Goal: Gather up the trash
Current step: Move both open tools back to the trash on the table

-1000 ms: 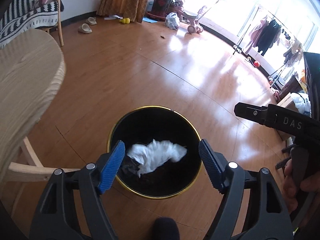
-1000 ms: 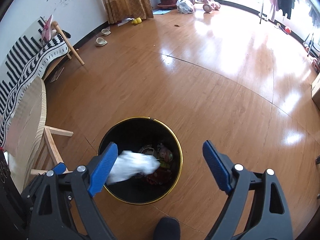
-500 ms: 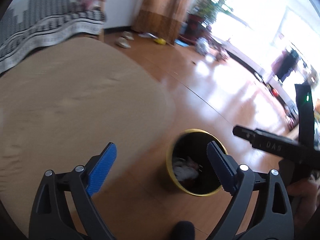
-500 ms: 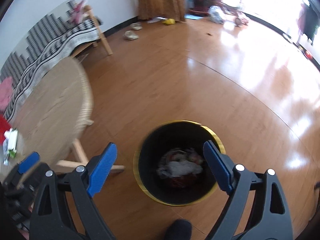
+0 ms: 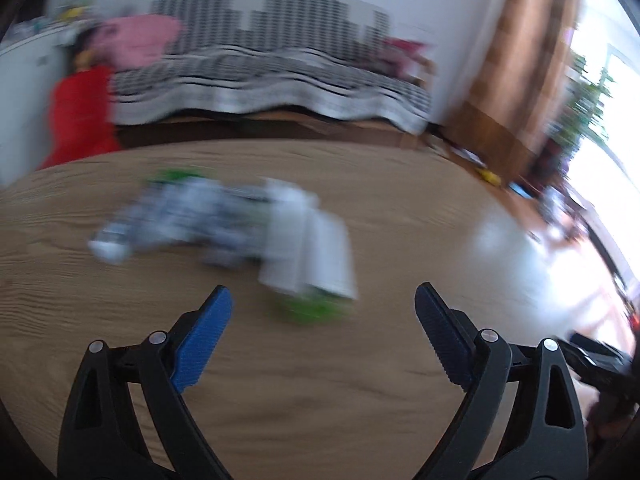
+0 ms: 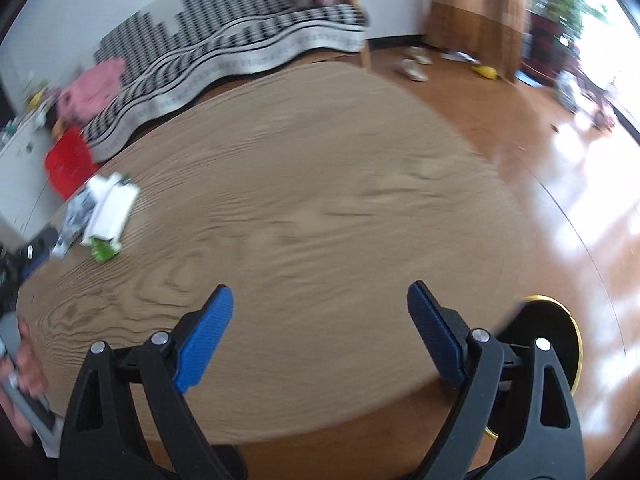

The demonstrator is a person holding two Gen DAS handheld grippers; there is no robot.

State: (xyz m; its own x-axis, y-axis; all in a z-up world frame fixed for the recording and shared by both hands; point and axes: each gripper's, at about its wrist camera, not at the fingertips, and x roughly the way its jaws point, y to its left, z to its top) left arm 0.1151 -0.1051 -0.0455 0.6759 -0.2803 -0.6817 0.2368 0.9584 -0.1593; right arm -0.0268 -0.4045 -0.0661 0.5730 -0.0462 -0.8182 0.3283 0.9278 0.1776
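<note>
My left gripper point(image 5: 323, 320) hangs over the table point(image 5: 120, 360), jaws wide after opening further, holding nothing. The blurred trash wrappers point(image 5: 240, 232) lie just ahead, toward the table's far edge. My right gripper point(image 6: 316, 322) gapes empty; the bin point(image 6: 560, 340) stands below the table's near right edge

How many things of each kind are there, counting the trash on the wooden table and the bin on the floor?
White carton with green end: 1
Crumpled printed wrapper (blurred, counted as one piece): 1
Black bin with gold rim: 1
Total: 3
</note>
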